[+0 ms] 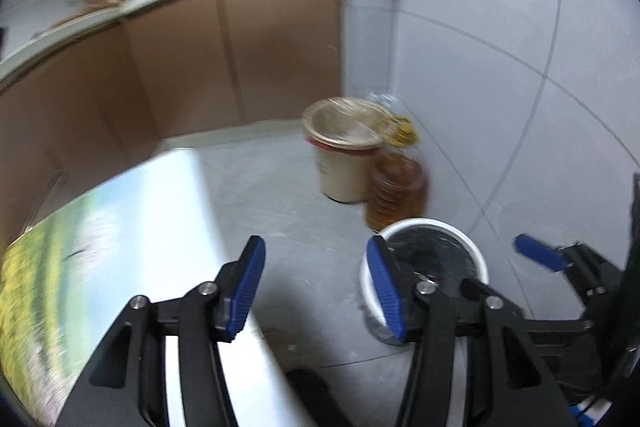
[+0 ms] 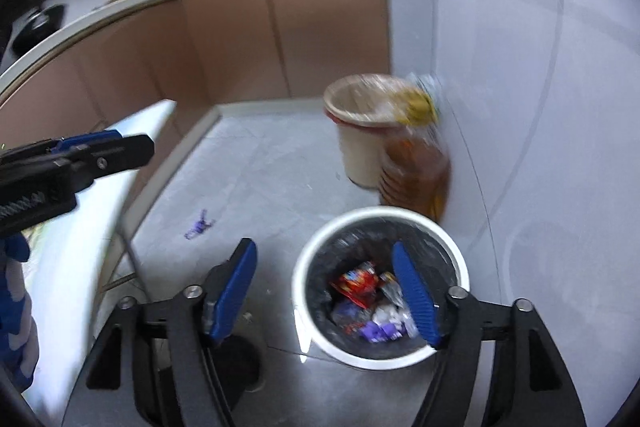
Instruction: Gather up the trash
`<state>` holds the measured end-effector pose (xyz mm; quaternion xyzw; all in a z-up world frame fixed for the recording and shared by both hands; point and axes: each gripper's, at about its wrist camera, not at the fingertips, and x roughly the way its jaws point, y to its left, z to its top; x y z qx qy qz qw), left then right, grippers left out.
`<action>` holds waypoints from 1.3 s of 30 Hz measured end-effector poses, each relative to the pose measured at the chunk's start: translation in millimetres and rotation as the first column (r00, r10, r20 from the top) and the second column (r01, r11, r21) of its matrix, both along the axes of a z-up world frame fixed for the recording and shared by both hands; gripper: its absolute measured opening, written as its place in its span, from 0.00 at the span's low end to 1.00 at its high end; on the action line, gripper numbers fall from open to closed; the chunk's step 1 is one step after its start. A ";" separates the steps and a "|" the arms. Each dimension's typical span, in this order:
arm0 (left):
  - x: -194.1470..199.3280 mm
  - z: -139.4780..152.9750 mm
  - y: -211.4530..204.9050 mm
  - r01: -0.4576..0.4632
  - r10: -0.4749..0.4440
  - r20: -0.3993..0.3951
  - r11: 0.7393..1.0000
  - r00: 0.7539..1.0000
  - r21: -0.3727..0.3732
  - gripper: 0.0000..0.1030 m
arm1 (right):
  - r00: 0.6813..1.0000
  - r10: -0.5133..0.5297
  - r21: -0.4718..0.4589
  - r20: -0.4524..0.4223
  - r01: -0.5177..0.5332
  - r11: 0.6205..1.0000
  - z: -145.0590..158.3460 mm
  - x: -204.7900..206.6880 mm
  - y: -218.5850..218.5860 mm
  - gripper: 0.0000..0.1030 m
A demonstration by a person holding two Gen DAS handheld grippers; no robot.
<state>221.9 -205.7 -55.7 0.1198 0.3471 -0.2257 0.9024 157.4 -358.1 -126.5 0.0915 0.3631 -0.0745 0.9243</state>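
A white trash bin with a black liner stands on the grey floor, holding red, purple and silver wrappers. My right gripper hovers open above the bin's left rim, nothing between its blue pads. My left gripper is open too and empty, above the floor between the table and the bin. In the right wrist view the left gripper shows side-on at the left. A purple wrapper scrap lies on the floor left of the bin.
A beige bucket and an amber oil bottle stand behind the bin against the grey wall. A table with a printed cloth is at the left. Brown cabinets under a cluttered counter run along the back.
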 end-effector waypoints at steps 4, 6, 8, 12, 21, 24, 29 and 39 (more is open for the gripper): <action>-22.6 18.9 57.3 -0.107 0.106 0.069 0.994 0.992 0.001 0.63 | 0.994 0.080 -0.053 0.075 -0.076 0.996 38.8 -13.8 45.4 0.83; -34.2 26.0 85.4 -0.162 0.161 0.097 0.987 0.982 0.001 0.67 | 0.987 0.118 -0.077 0.105 -0.111 0.991 54.0 -21.6 66.6 0.85; -48.5 31.9 114.2 -0.222 0.220 0.131 0.975 0.967 -0.002 0.69 | 0.981 0.144 -0.101 0.127 -0.132 0.986 66.0 -28.2 84.6 0.87; -77.3 40.1 156.8 -0.320 0.314 0.194 0.948 0.930 0.000 0.70 | 0.966 0.181 -0.132 0.183 -0.158 0.979 88.7 -45.0 116.6 0.93; -114.7 56.8 207.9 -0.409 0.410 0.244 0.911 0.879 -0.058 0.75 | 0.946 0.209 -0.205 0.247 -0.160 0.966 116.1 -78.8 154.8 1.00; -128.0 61.2 218.9 -0.423 0.430 0.261 0.902 0.864 -0.085 0.81 | 0.944 0.207 -0.212 0.257 -0.154 0.965 119.6 -85.3 157.6 1.00; -141.0 62.3 220.0 -0.427 0.435 0.268 0.900 0.860 -0.093 0.82 | 0.943 0.192 -0.208 0.271 -0.138 0.968 122.2 -98.4 158.6 1.00; -158.5 65.4 211.9 -0.394 0.411 0.276 0.911 0.869 -0.119 0.83 | 0.951 0.146 -0.198 0.271 -0.093 0.976 117.7 -114.6 146.4 1.00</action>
